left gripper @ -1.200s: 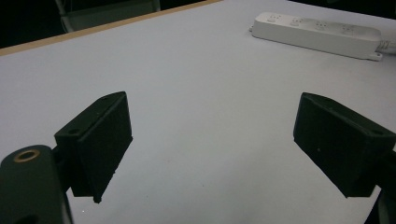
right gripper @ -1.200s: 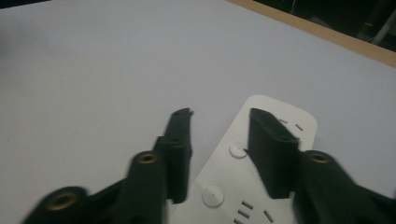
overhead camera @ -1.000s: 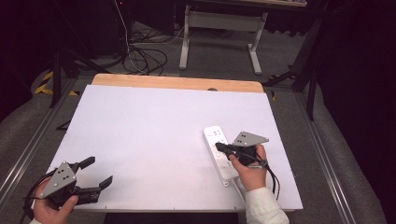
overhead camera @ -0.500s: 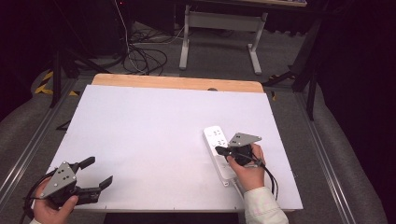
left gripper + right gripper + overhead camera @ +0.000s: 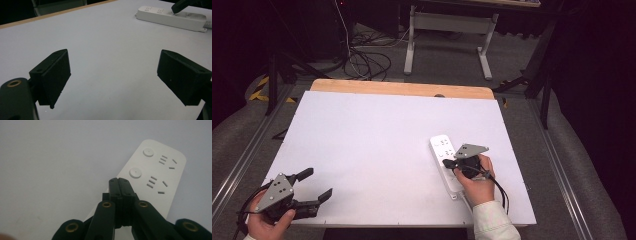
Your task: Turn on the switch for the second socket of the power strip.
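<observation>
A white power strip [image 5: 446, 159] lies on the right part of the white table [image 5: 377, 140], running toward the front edge. My right gripper [image 5: 447, 163] is over the strip's middle, jaws shut together with nothing between them. In the right gripper view the shut tips [image 5: 120, 185] rest just below the second round button of the power strip [image 5: 160, 172]. My left gripper [image 5: 314, 184] hovers at the front left corner, open and empty. In the left gripper view its jaws stand wide apart over bare table, with the power strip [image 5: 170, 17] far off at top right.
The table's wooden back edge [image 5: 402, 89] borders a floor with cables [image 5: 362, 60] and a metal stand [image 5: 447, 25]. The strip's cord leaves toward the front edge beside the right hand [image 5: 477, 182].
The right gripper has drifted slightly down and toward the front along the strip. The left gripper has stayed in place, open.
</observation>
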